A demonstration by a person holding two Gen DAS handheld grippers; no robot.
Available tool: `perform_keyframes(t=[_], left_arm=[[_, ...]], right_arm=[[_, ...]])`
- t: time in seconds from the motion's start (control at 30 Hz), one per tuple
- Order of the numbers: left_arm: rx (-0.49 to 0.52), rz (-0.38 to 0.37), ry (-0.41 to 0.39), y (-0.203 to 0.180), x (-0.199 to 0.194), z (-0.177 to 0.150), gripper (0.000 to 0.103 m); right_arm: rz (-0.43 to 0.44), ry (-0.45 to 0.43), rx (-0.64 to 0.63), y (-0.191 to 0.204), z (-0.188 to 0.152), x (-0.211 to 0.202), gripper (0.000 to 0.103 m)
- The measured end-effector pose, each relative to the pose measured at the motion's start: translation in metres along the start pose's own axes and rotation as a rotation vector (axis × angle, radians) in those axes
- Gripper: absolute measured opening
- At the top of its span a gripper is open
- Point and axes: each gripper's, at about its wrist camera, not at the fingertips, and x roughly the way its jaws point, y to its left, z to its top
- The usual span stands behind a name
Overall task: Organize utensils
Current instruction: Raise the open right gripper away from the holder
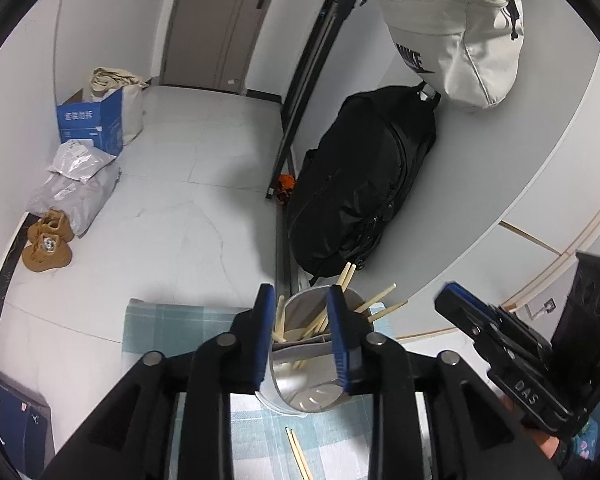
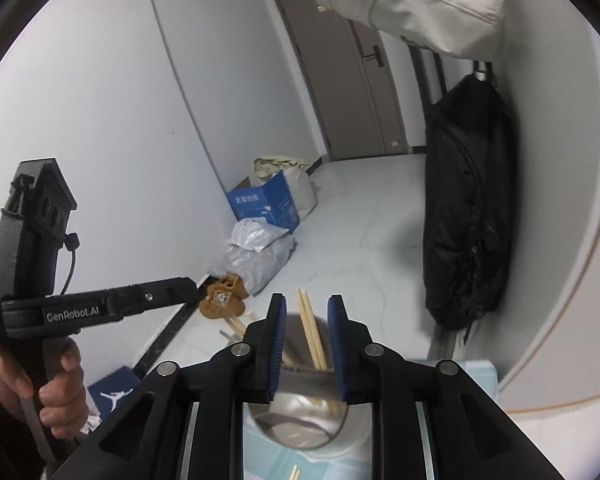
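Black tool (image 1: pixel 302 334) frames, blue finger pads (image 1: pixel 340 340), silver screws (white "GenRobot.AI" lettering); bare-skinned hand (image 2: pixel 40 392).

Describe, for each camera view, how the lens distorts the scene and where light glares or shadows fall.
Left wrist view: the fisheye bends the grey wall edge into an arc, corners go black, and the shiny round metal utensil holder shows soft glare. Right wrist view: the white wall bows outward, the black hanging backpack loses detail in shadow, and the blue-padded right gripper looks oversized.

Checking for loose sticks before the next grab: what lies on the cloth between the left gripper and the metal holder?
In the left wrist view, a pair of chopsticks lies on the blue checked cloth, just before the metal holder and below the left gripper.
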Motion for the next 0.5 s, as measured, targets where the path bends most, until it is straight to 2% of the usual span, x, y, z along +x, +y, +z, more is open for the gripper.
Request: perform_keyframes(t=[0.07, 0.13, 0.2, 0.27, 0.4, 0.5], left_arm=[[-0.005, 0.019, -0.009, -0.002, -0.008, -0.003, 0.025], [-0.002, 0.047, -0.023, -0.006, -0.016, -0.008, 0.036], [0.004, 0.069, -0.046, -0.01, -0.023, -0.011, 0.044], [0.022, 0.09, -0.073, -0.017, -0.034, -0.017, 0.047], [0.037, 0.118, -0.087, -0.023, -0.045, -0.028, 0.049], [0.051, 0.147, -0.094, -0.03, -0.052, -0.039, 0.059]], right_arm=[[-0.005, -0.008, 0.003, 0.001, -0.005, -0.01, 0.024], [-0.005, -0.017, 0.012, 0.002, -0.011, -0.02, 0.037], [-0.001, -0.025, 0.019, 0.004, -0.016, -0.029, 0.04], [-0.001, -0.031, 0.019, 0.007, -0.022, -0.038, 0.041], [0.01, -0.045, 0.027, 0.014, -0.033, -0.053, 0.05], [0.014, -0.06, 0.036, 0.017, -0.04, -0.063, 0.059]])
